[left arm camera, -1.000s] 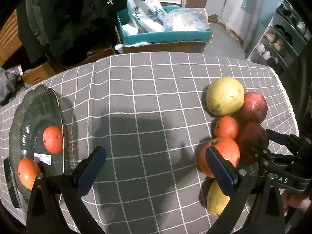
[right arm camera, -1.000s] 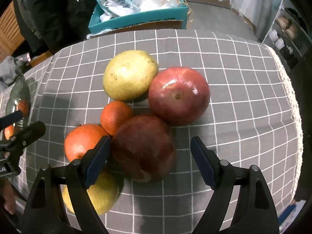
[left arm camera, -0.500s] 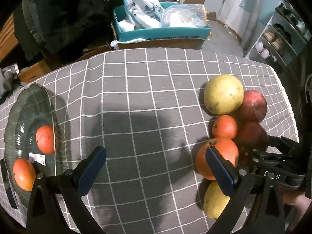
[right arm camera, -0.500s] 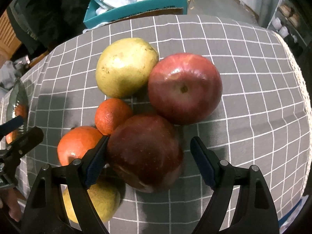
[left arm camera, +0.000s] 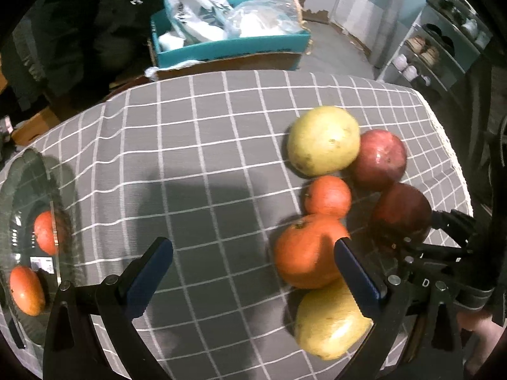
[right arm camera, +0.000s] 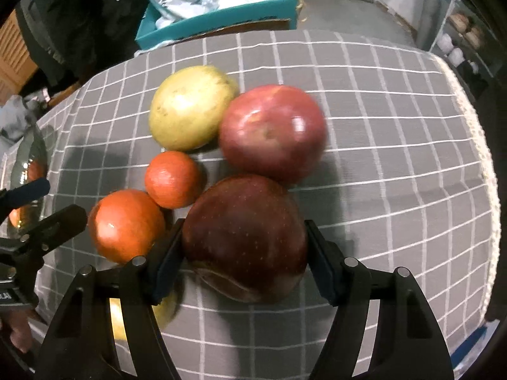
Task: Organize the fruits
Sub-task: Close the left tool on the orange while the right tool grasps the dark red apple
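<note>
On the grey checked cloth lies a cluster of fruit: a yellow pear (right arm camera: pixel 190 107), a red apple (right arm camera: pixel 272 133), a small orange (right arm camera: pixel 172 179), a large orange (right arm camera: pixel 126 224) and a dark red apple (right arm camera: pixel 244 237). My right gripper (right arm camera: pixel 244 253) points down over the dark red apple, its jaws closing, with both pads against the apple's sides. A second yellow pear (left arm camera: pixel 329 323) lies nearest. My left gripper (left arm camera: pixel 253 269) is open over bare cloth, its right finger beside the large orange (left arm camera: pixel 304 250). Two oranges (left arm camera: pixel 46 232) sit in the green glass plate (left arm camera: pixel 19 190) at far left.
A teal box (left arm camera: pixel 228 44) full of plastic bags stands past the table's far edge. The cloth's lace edge (left arm camera: pixel 450 145) runs close to the fruit on the right. A shelf with shoes (left arm camera: pixel 437 50) is at back right. Dark clothing hangs at back left.
The right jaws have narrowed from wide apart until they touch the dark red apple. The left gripper has shifted right toward the fruit, so the plate has slid toward the view's left edge.
</note>
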The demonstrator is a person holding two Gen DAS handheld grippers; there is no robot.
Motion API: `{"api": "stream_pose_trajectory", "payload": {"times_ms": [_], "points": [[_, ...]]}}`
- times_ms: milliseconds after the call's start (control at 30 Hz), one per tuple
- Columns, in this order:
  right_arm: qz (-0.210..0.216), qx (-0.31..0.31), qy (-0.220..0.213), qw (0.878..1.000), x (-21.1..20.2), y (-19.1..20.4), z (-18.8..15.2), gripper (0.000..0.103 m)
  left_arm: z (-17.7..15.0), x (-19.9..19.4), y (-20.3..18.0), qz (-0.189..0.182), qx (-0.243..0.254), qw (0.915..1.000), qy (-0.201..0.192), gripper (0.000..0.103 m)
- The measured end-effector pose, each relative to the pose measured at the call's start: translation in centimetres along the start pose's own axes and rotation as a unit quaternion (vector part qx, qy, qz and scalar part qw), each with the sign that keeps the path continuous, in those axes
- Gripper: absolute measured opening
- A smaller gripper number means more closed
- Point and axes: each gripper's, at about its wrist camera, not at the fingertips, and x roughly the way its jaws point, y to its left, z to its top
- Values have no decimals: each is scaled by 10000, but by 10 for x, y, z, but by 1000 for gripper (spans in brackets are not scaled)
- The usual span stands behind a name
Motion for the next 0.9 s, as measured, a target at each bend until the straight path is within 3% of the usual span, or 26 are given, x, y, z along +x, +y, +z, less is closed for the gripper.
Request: {"api": "stream_pose_trajectory", "payload": {"times_ms": [267,567,600,667,900], "points": [[-152,212,-83,9996,-10,-27,-10,71,-1,17,-22,-198,193,9993,261,102],[-139,241,54,9996,1,-32,-14,71,-4,40,-33,-257,274,9974,615,101],[-139,235,21,9996,1,-32,-14,71,-4,42,-33,-287,243,9972,640,99],[-114,234,35,9997,1,-33,-14,72,-4,45,-31,-361,150,9969,687,85],[-58,263,125,9996,3,-33,-15,72,-7,45,-39,-552,247,9959,673,64]]}}
